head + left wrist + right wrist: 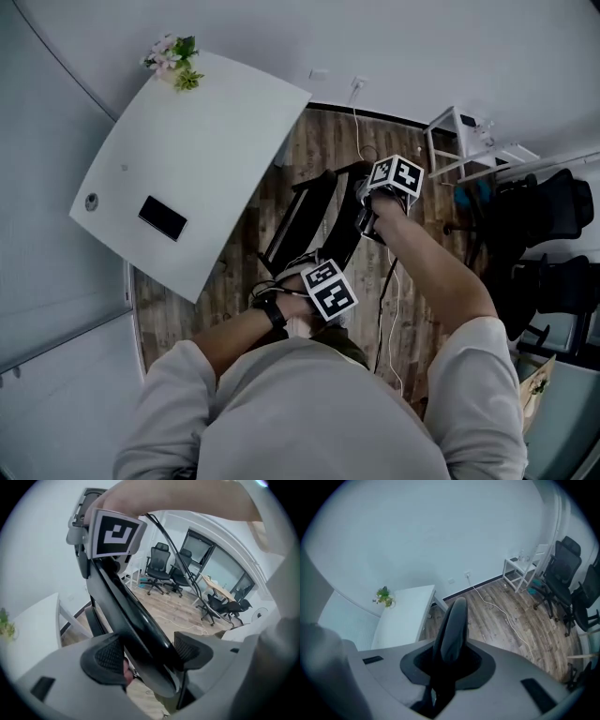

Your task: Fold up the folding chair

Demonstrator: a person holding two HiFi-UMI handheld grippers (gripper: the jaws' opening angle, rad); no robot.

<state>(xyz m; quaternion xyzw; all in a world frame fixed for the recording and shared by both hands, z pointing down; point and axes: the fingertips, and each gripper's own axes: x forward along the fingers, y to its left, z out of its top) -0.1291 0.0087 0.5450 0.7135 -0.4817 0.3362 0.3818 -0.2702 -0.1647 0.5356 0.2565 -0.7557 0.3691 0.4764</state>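
The black folding chair (314, 220) hangs folded flat over the wooden floor, between the white table and me. My left gripper (323, 286) is at its near end. In the left gripper view the chair's flat black panel (126, 606) runs slantwise between the left gripper's (150, 653) two pads, which are shut on it. My right gripper (389, 183) holds the far top end. Its marker cube (115, 532) shows at the chair's top. In the right gripper view that gripper (447, 660) is shut tight on a thin rounded edge of the chair (452, 625).
A white table (187, 159) stands at the left with a black phone (162, 217) and a small flower pot (172, 61) on it. A white stand (459, 141) and black office chairs (553, 244) are at the right. A white cable (389, 309) lies on the floor.
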